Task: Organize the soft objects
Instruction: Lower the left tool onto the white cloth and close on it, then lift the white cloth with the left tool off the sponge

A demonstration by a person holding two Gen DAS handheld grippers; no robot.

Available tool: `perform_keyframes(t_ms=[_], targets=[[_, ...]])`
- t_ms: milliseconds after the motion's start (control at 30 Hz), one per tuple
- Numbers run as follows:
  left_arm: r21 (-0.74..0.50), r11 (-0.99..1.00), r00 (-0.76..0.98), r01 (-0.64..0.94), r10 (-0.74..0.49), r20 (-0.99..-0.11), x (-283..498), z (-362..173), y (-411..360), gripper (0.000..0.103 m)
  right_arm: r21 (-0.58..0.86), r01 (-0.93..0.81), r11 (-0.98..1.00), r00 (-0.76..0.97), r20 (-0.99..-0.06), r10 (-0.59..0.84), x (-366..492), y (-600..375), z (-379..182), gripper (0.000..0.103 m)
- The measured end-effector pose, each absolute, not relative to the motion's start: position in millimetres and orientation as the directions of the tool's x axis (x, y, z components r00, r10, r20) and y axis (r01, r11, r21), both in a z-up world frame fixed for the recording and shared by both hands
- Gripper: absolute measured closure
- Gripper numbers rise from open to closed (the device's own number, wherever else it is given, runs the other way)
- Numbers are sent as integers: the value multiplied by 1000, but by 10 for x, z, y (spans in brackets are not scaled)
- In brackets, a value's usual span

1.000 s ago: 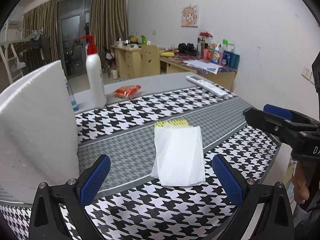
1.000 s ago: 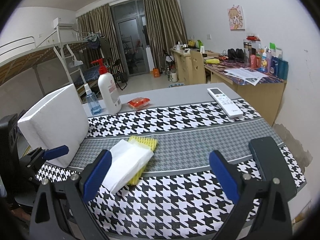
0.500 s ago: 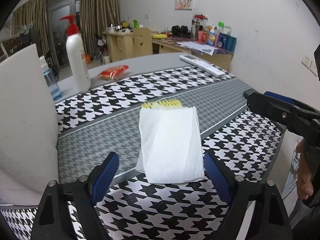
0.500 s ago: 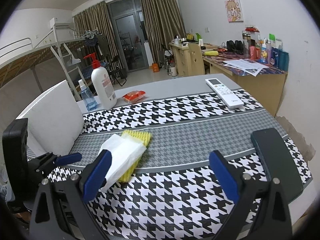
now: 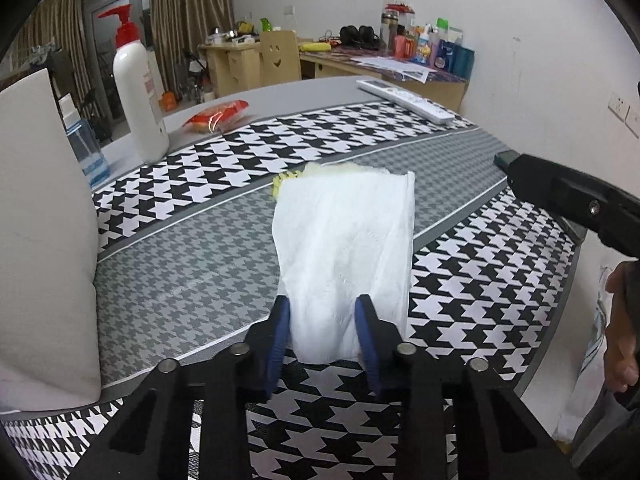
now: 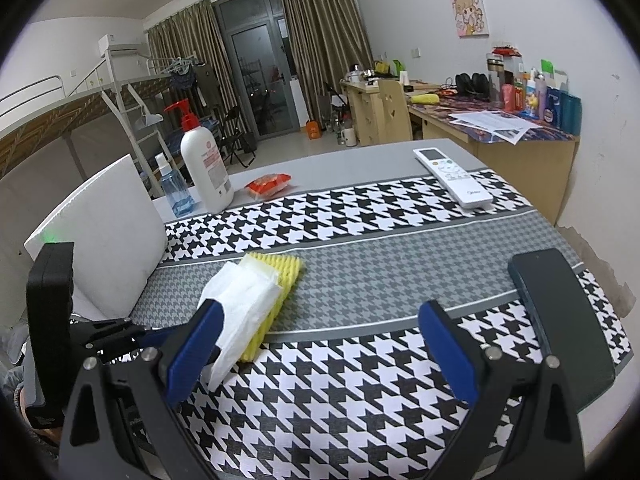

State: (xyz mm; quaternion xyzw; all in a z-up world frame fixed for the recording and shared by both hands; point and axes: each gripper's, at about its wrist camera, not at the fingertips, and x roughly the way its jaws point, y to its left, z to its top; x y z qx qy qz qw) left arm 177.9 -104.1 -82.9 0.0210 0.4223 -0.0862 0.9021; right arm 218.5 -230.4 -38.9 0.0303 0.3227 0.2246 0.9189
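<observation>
No text is showing clearly enough to be read in either view. The pump bottle [image 6: 206, 168], sitting at about ten o'clock in the right wrist view, is carrying a red-printed label whose lettering is blurring beyond reading. The white remote control [image 6: 452, 178], lying at about one o'clock, is showing a small logo near its lower end, too small to make out. The bottles on the far desk [image 6: 536, 98] are bearing labels equally illegible.
</observation>
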Motion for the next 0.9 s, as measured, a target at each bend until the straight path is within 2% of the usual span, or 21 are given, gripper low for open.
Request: perform_keyframes(t_ms=[133,200,900], targets=[[-29,983,634,181,-140,-761,1744,-810,-1042,88,199,-395,897,689,-582,432,2184,-2287,-383,4],[-37,982,639,187,-151,-754,1724,-783,-1038,90,197,-395,897,690,-581,431,2182,-2280,-378,4],[-106,983,730,149,-182,-659,1340,-416,-632,91,182,-461,869,651,-596,470,2119,-1901,-383,4]])
